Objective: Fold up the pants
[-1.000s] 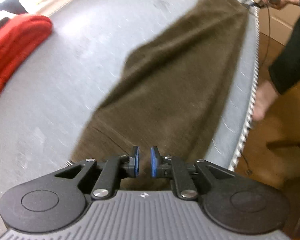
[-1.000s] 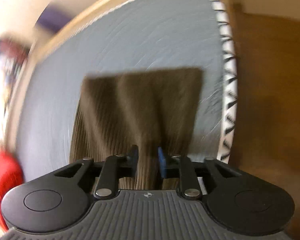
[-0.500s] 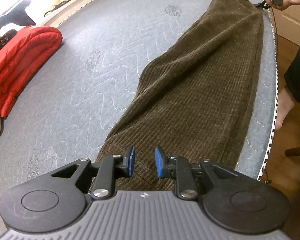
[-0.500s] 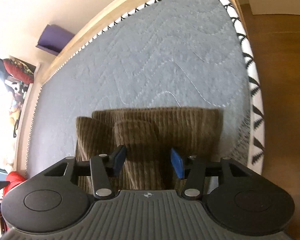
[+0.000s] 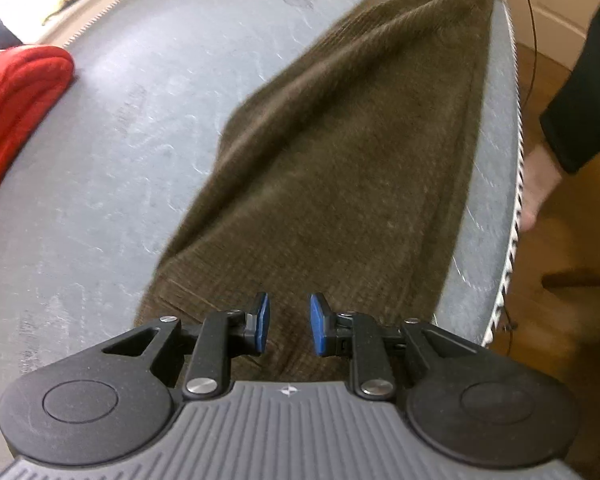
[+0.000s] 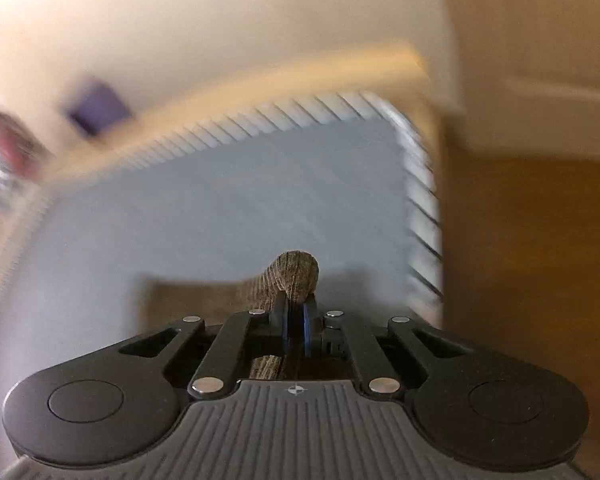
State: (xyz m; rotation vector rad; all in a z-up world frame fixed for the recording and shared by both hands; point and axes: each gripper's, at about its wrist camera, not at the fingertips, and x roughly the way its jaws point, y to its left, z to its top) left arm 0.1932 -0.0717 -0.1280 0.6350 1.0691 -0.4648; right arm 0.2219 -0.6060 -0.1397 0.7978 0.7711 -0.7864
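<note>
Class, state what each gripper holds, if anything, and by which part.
The right gripper pinches the brown corduroy pants at one end's bunched edge; left gripper holds nothing.

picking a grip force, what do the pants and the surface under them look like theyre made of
The pants look like brown corduroy: soft, matte, with fine parallel ribs, clearest on the bunch pinched in the right tool. The mattress under them looks like a grey quilted fabric cover, matte, with faint stitched lines and a black-and-white trimmed edge; blur hides the weave.
</note>
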